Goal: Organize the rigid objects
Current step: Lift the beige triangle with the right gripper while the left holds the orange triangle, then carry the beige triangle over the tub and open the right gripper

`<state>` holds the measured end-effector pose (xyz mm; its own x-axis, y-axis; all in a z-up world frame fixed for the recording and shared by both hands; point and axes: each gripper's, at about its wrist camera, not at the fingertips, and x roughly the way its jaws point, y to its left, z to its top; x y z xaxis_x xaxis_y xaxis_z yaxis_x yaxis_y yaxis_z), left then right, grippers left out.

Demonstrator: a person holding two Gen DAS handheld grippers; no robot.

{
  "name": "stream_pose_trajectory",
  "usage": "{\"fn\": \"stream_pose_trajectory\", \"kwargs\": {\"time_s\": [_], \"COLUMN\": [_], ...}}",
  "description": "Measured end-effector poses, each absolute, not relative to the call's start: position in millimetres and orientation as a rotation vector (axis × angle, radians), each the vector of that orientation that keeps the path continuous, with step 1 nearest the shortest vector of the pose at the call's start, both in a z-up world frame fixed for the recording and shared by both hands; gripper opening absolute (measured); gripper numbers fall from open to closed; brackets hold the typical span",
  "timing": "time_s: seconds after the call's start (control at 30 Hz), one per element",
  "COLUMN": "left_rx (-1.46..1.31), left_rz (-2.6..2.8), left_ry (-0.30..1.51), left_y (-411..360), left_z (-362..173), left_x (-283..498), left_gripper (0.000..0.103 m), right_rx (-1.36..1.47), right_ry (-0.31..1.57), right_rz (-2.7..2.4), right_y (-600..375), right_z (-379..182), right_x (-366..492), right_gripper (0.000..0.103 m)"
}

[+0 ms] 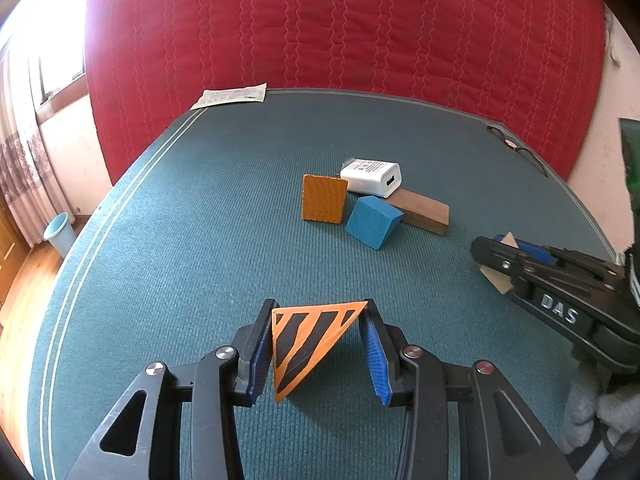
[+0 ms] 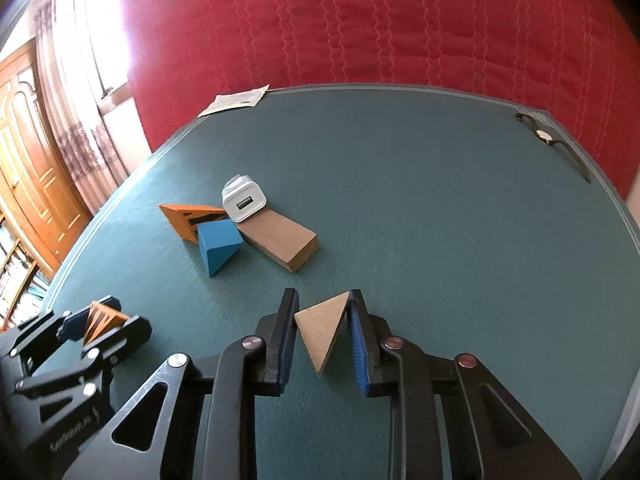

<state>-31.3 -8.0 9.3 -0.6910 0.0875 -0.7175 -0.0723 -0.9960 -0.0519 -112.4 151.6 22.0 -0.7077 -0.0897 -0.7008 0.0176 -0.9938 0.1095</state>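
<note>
Gripping one wedge per claw (image 1: 320,344) (image 2: 322,332); four objects (image 1: 374,222) piled on mat

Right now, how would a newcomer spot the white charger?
On the teal table mat, find the cluster of blocks near the middle. At its far side, the white charger rests on the brown wooden slab. It is the only white, glossy piece, with a USB port.
</note>
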Motion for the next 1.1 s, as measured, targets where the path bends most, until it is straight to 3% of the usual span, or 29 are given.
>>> {"fn": "stream_pose_trajectory", "kwargs": {"time_s": [0.57, 1.1], "left_rx": [-1.172, -1.135], "left_rz": [2.787, 2.749], "left_ry": [-0.014, 0.008], "left_y": [0.7, 24.3], "left_z": [14.0, 20.9], "left_x": [-25.2, -14.2], "left_gripper": [0.043, 0.043], "right_rx": [1.042, 1.035], "right_ry": [-0.162, -0.278], "right_rz": [-2.877, -3.014], "right_y": [164.8, 235.8], "right_z": [52.1, 63.0], "right_x": [-49.9, 14.2], "right_gripper": [0.025, 0.025]}}
